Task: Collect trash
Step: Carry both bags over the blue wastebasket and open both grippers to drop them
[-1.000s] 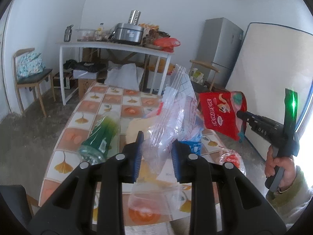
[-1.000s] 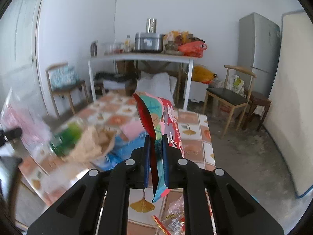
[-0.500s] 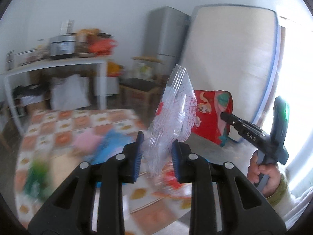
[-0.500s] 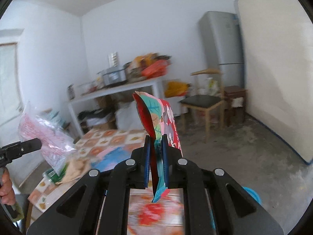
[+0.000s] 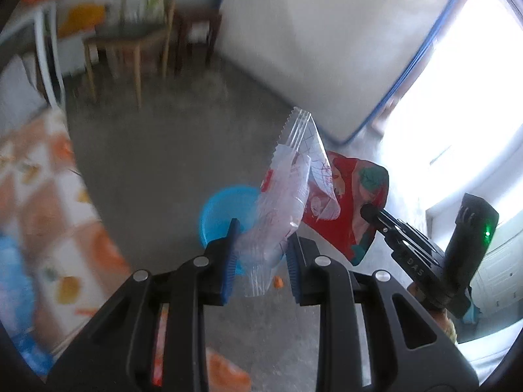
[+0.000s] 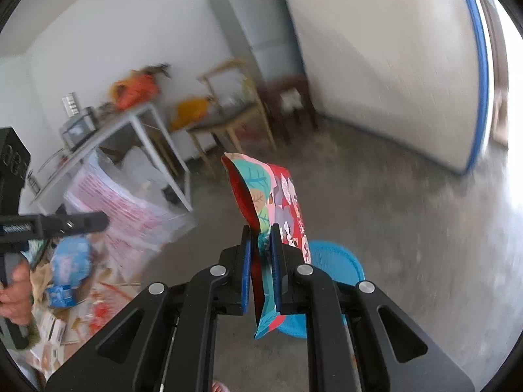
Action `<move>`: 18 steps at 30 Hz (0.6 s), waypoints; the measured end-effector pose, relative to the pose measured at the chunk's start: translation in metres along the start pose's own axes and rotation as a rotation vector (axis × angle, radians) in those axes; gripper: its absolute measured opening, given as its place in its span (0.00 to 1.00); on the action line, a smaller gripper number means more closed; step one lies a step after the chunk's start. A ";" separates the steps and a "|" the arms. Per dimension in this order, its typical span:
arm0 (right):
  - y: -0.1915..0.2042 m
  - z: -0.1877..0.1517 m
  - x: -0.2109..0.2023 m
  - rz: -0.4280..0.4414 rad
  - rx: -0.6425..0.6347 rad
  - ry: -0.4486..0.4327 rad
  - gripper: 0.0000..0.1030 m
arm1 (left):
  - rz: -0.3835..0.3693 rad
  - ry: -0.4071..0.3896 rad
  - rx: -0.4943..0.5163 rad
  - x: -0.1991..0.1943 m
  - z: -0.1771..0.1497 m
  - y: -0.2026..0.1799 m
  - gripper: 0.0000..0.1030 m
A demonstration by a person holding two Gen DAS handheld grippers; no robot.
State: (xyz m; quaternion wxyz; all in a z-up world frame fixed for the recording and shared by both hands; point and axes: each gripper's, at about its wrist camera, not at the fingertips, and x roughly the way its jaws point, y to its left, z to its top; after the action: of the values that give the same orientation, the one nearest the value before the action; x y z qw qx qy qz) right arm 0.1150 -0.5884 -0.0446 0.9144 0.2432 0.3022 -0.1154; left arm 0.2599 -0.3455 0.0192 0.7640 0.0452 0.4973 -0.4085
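Blue plastic, a round bin (image 5: 218, 215) standing on the grey concrete floor (image 5: 157, 163), is the target both hands are heading for. From the left wrist camera, the left gripper (image 5: 261, 254) has its blue-padded fingers clenched on a crumpled clear plastic wrapper (image 5: 287, 196) with red print, which sticks up and away from the pads. The bin's rim shows just behind the left finger, so the wrapper hangs roughly above the bin's near edge.

To the right in the same view, the right gripper (image 5: 367, 210) pinches a red snack bag (image 5: 351, 202) with teal patches, held beside the clear wrapper and slightly beyond the bin.

From the right wrist camera, the right gripper (image 6: 260, 261) is closed tight on the snack bag (image 6: 274, 209), its fingers nearly meeting on the flat foil. The blue bin (image 6: 336, 268) sits on the floor directly behind and below the bag. A tiled table (image 5: 39, 196) with more litter lies to the left, much blurred.

The step in hand appears to be carrying two picked-up pieces of trash to the bin. The next move likely calls for bringing each piece squarely over the bin's mouth, then opening the fingers so both drop inside rather than onto the floor.
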 end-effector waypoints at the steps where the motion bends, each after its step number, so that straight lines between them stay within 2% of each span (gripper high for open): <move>1: -0.009 -0.003 0.013 -0.001 0.028 0.025 0.11 | 0.004 0.035 -0.008 0.017 0.003 -0.002 0.24; 5: -0.040 -0.016 0.063 0.000 0.120 0.116 0.11 | 0.051 0.176 -0.030 0.096 0.011 0.003 0.24; 9: -0.056 -0.021 0.106 0.000 0.184 0.165 0.11 | 0.075 0.239 -0.047 0.145 0.017 -0.002 0.26; 11: -0.065 -0.020 0.122 -0.014 0.208 0.173 0.12 | 0.081 0.257 -0.058 0.161 0.021 -0.004 0.32; 12: -0.070 -0.021 0.132 -0.008 0.218 0.185 0.17 | 0.098 0.267 -0.055 0.169 0.023 -0.005 0.35; 13: -0.076 -0.024 0.147 -0.013 0.239 0.214 0.18 | 0.123 0.276 -0.051 0.176 0.025 -0.006 0.46; 14: -0.085 -0.025 0.155 -0.022 0.254 0.232 0.25 | 0.145 0.280 -0.052 0.182 0.031 -0.004 0.59; 15: -0.093 -0.027 0.166 -0.036 0.270 0.256 0.35 | 0.173 0.275 -0.056 0.185 0.034 -0.003 0.63; 18: -0.110 -0.041 0.180 -0.113 0.296 0.298 0.41 | 0.166 0.253 -0.085 0.182 0.044 0.001 0.65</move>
State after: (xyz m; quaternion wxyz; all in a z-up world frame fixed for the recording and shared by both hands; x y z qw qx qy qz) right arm 0.1980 -0.6733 -0.2241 0.8061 0.3717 0.4270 -0.1723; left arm 0.3237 -0.4717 -0.1041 0.7275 0.1050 0.6012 -0.3135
